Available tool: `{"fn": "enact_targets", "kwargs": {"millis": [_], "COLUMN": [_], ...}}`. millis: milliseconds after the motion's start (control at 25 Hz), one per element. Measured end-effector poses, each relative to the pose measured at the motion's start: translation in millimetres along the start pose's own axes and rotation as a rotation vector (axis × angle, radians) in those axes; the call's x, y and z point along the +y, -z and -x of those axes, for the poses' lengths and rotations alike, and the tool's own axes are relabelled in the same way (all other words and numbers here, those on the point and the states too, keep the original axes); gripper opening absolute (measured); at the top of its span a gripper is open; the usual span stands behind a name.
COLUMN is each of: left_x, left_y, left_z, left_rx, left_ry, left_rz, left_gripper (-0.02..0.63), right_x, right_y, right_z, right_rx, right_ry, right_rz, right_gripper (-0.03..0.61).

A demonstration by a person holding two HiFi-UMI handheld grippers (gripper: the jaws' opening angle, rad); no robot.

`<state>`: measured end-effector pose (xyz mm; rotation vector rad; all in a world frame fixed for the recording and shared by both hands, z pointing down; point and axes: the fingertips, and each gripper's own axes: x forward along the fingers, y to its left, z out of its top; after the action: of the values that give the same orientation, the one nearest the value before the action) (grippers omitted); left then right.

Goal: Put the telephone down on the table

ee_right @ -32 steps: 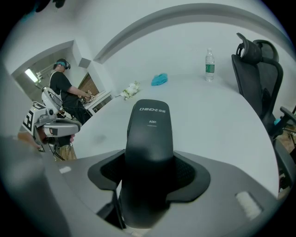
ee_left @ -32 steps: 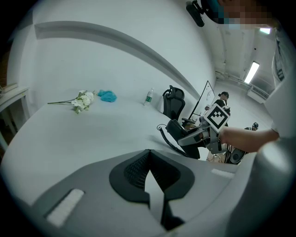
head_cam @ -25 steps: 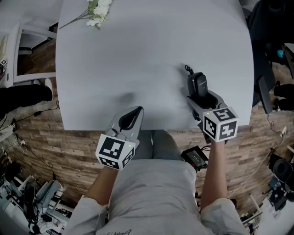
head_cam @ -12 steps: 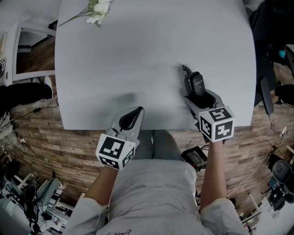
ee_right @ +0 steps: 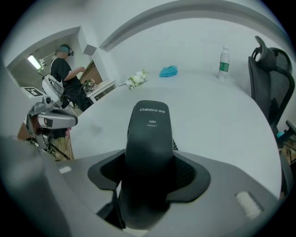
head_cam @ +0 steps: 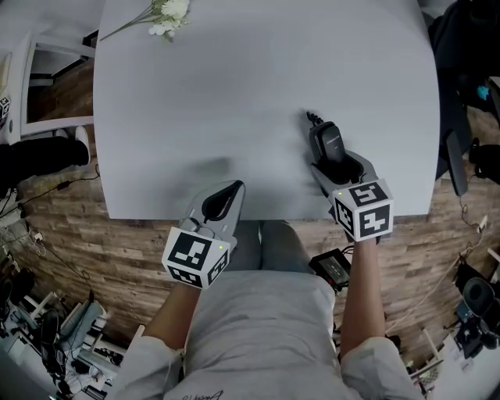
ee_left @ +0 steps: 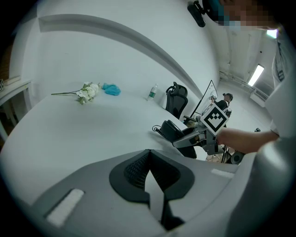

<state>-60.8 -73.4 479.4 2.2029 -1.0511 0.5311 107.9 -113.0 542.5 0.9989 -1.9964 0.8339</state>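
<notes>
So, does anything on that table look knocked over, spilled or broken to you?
Nothing stands out. The telephone is gripped in the right claw over the table and looks intact. The flowers lie on their side at the far corner, but neatly, and the water bottle stands upright. No spill shows.

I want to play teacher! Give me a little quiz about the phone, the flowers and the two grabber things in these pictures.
1. True or false: the left gripper is holding the telephone.
2. Pick one: what lies at the far left corner of the table? A) white flowers B) a cup C) a book
3. Fill the gap: the right gripper has its jaws closed on the ____.

Key:
1. False. The left gripper is shut with nothing between its jaws.
2. A
3. telephone
</notes>
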Motion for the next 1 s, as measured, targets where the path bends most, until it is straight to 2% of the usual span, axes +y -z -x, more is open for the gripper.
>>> {"fn": "enact_targets", "kwargs": {"millis": [1000], "left_x": [12.9], "left_y": [9.9], "left_z": [2.3], "left_rx": [0.018], "left_ry": [0.006], "left_rz": [0.015], "left_gripper": [0.015], "right_x": [15.2], "right_y": [8.7], "right_z": [-18.8], "right_rx": [0.078], "right_ry": [0.021], "right_rz": [0.099], "right_gripper": [0.279]}}
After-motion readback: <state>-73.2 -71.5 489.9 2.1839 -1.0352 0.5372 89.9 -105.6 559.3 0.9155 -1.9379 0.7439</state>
